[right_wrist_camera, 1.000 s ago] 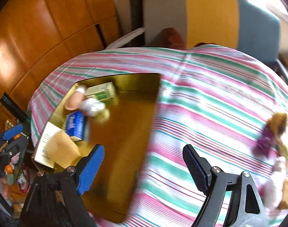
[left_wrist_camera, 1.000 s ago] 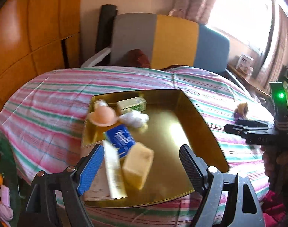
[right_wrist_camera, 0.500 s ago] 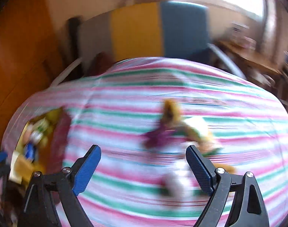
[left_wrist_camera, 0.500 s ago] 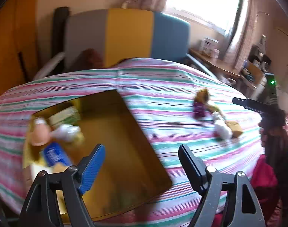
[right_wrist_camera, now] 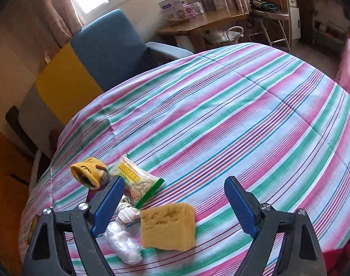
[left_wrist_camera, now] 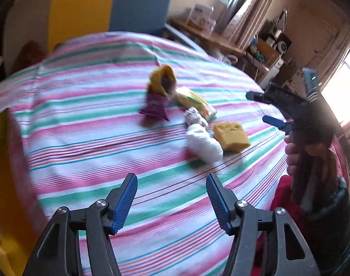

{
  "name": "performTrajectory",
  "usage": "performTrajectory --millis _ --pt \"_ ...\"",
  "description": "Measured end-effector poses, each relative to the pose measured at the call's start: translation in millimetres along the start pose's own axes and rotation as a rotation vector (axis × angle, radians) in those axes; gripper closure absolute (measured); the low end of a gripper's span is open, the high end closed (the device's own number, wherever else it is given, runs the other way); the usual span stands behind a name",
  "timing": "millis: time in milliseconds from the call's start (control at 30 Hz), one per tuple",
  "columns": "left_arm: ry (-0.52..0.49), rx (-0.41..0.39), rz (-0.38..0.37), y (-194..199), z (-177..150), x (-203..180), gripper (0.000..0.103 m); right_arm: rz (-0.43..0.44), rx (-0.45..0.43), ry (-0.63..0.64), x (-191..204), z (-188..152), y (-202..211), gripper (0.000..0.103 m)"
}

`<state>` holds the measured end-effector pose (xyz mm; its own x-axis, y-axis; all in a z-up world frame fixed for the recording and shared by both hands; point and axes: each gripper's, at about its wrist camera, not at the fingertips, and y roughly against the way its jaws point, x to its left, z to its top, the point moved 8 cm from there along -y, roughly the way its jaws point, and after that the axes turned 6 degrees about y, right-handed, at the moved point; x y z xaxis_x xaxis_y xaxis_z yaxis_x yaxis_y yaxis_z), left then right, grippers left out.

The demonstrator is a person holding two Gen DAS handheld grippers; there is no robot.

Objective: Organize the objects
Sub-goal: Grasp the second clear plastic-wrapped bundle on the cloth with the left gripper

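Sponge (right_wrist_camera: pixel 167 226) between spread right-gripper (right_wrist_camera: pixel 175 209) jaws

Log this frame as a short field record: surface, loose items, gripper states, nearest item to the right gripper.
surface: striped tablecloth
loose items: yellow sponge, white plastic bundle, snack packet, yellow pouch, purple packet
left gripper: open, holds nothing
right gripper: open, holds nothing
nearest to right gripper: yellow sponge, between the open fingers in view, contact not evident
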<state>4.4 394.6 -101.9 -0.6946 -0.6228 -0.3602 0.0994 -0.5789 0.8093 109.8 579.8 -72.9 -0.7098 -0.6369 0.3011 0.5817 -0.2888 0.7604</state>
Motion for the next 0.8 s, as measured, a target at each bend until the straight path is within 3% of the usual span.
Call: performTrajectory --millis 267,467,533,567,600,700,767,800 --pt "0.048 0.061 -0.060 -54 21 -34 0.041 0.044 0.021 0.023 12 -5 -2 0.014" --pt "0.082 0.091 -0.039 -92 33 -43 0.040 0.068 0.025 0.032 17 -4 -3 0.014" --pt "0.073 0.105 -0.034 -104 33 -44 0.047 0.080 0.017 0.042 21 -4 -2 0.014" --pt "0.062 0.112 -0.020 -108 30 -42 0.064 0.087 0.013 0.050 23 -3 -2 0.014" --pt "0.065 0.116 -0.029 -108 26 -40 0.068 0.094 0.012 0.059 24 -3 -2 0.014" --pt "0.065 0.103 -0.052 -95 15 -29 0.069 0.128 0.012 0.121 38 -6 -3 0.024" --pt "0.066 0.093 -0.044 -84 9 -18 0.069 0.139 0.021 0.176 49 -10 -6 0.040" --pt "0.070 0.090 -0.043 -77 6 -12 0.069 0.141 0.029 0.198 54 -13 -9 0.041"
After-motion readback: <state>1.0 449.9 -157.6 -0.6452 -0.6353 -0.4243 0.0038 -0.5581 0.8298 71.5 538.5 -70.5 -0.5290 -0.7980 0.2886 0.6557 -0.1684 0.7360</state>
